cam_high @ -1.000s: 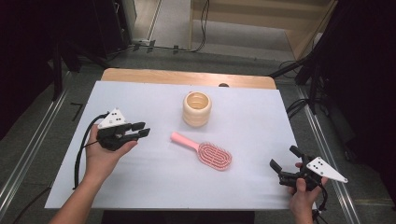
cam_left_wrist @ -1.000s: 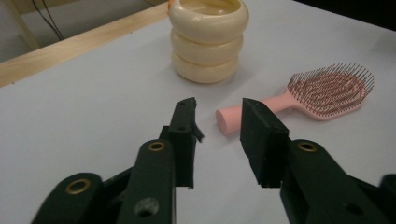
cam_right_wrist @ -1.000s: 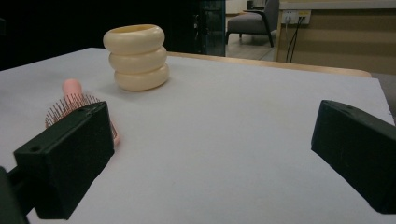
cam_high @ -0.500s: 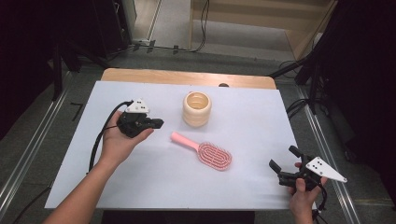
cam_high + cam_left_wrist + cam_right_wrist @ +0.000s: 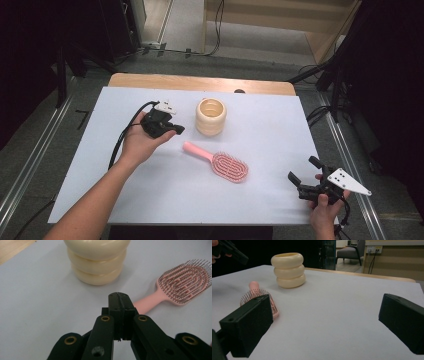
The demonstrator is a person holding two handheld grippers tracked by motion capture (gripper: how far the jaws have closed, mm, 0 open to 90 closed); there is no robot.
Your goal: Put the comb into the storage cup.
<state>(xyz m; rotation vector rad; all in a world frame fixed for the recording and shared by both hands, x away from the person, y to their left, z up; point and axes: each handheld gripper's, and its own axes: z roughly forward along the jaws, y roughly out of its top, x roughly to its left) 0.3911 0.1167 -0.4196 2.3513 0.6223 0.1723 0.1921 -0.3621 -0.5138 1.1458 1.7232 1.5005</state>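
Note:
A pink hairbrush lies bristles-up in the middle of the white table cover, its handle toward the left; it also shows as the brush and the brush. A cream ribbed cup stands upright behind it, seen too as the cup and the cup. My left gripper hangs just left of the cup, above the brush handle, its jaws pressed together on nothing. At the near right edge my right gripper stands wide open and empty.
The white cover spans a wooden table whose far edge is bare wood. Metal rails run along both sides on the floor. Cables trail from both grippers.
My left gripper has travelled right and away from the near-left area to beside the cup, and its jaws have gone from apart to together. The right gripper has stayed put.

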